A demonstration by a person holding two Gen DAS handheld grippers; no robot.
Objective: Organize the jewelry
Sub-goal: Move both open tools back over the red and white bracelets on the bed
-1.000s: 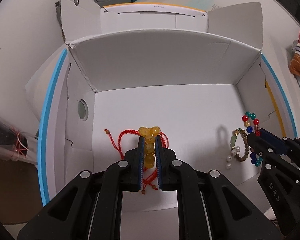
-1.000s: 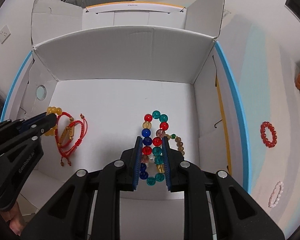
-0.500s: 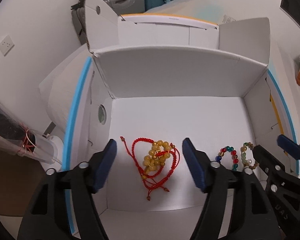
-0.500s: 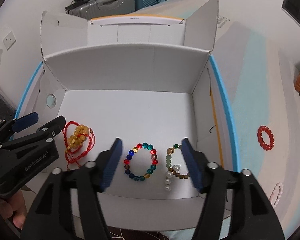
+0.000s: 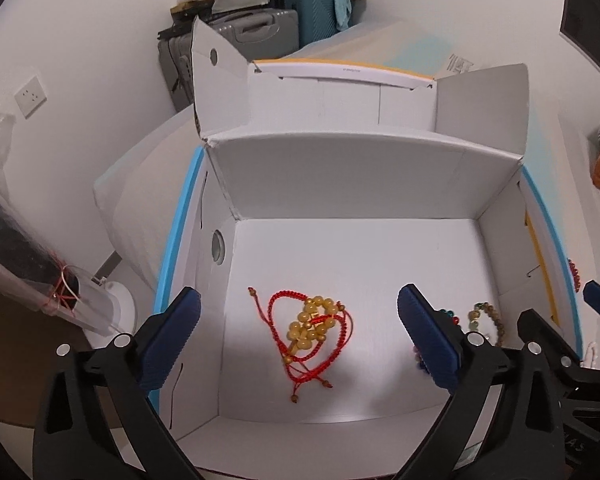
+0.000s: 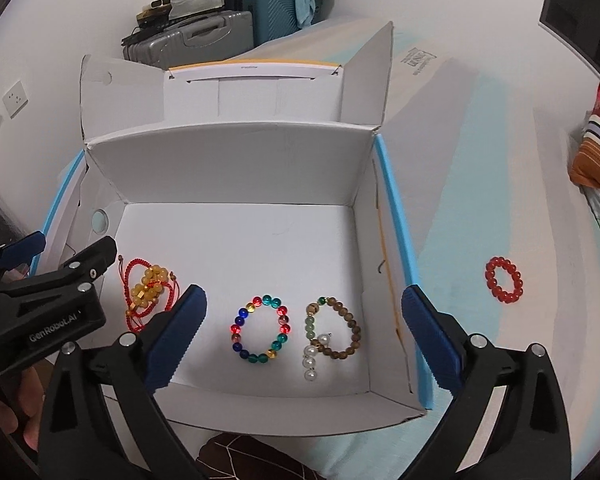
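Both jaws are opening, pressing nothing: amber bracelet and multicolour bracelet lie below them.

box: matt white cardboard
cord bracelet: braided red string, waxy amber beads
bead ring: glossy, glass-like coloured beads
brown bracelet: dull wood-like beads, shiny pearls
pads: ribbed blue rubber
suitcase: hard grey plastic
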